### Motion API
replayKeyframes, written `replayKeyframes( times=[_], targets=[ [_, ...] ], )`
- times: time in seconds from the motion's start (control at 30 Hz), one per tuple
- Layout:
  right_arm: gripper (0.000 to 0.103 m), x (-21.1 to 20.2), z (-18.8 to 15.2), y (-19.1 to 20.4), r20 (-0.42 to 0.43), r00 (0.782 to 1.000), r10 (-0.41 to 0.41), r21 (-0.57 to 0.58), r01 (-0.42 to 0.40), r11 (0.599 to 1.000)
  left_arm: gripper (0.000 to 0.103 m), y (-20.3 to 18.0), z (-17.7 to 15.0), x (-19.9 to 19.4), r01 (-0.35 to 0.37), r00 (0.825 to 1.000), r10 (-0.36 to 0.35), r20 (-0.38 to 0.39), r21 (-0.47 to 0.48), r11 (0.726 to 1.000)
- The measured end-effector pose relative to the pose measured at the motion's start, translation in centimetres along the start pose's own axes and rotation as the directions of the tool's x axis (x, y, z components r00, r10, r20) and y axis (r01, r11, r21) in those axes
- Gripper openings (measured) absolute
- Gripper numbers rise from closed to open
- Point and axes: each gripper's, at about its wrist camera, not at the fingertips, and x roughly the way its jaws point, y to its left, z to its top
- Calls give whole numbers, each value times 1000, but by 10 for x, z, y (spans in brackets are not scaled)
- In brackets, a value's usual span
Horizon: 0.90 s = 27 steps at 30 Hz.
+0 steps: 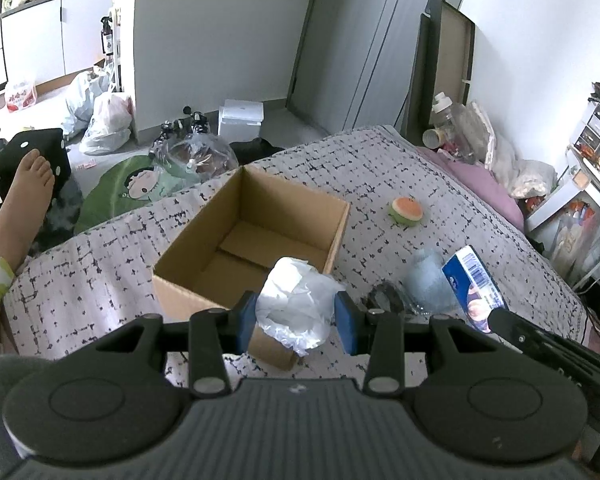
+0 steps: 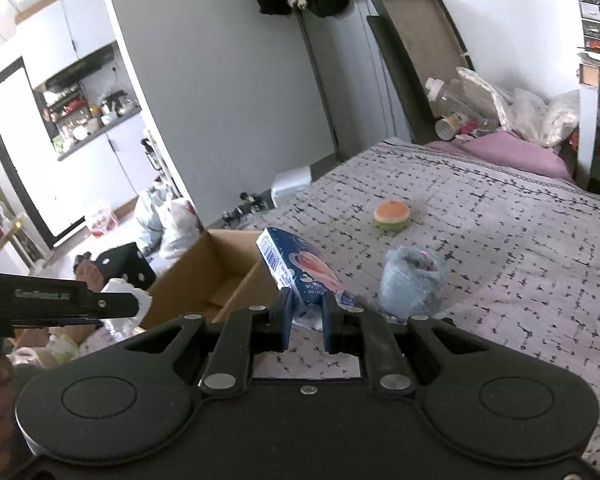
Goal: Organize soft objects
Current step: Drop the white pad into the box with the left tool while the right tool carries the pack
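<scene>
white bag (image 1: 296, 308) over box rim (image 1: 204, 298) | box interior bare

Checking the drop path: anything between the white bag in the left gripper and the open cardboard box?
Nothing visible. The left gripper holds the crumpled white plastic bag at the near rim of the cardboard box, whose interior looks empty. The right gripper holds the blue packet off to the side.

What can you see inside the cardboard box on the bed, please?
The cardboard box looks empty: only its folded bottom flaps show. Its near corner is covered by the white plastic bag held in the left tongs, so that part cannot be checked.
</scene>
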Motion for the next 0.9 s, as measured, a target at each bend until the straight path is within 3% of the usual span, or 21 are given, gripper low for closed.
replayKeyframes(
  times=[0.4,0.9],
  targets=[
    [14,9,7,14,55,998,27,-14,-26,1000,41,22,13,24,12,1000,-12,-1,-24,1000],
    [14,51,11,53,-16,998,56,-62,-57,996,41,64,27,77,7,997,-12,-70,-68,998]
  ],
)
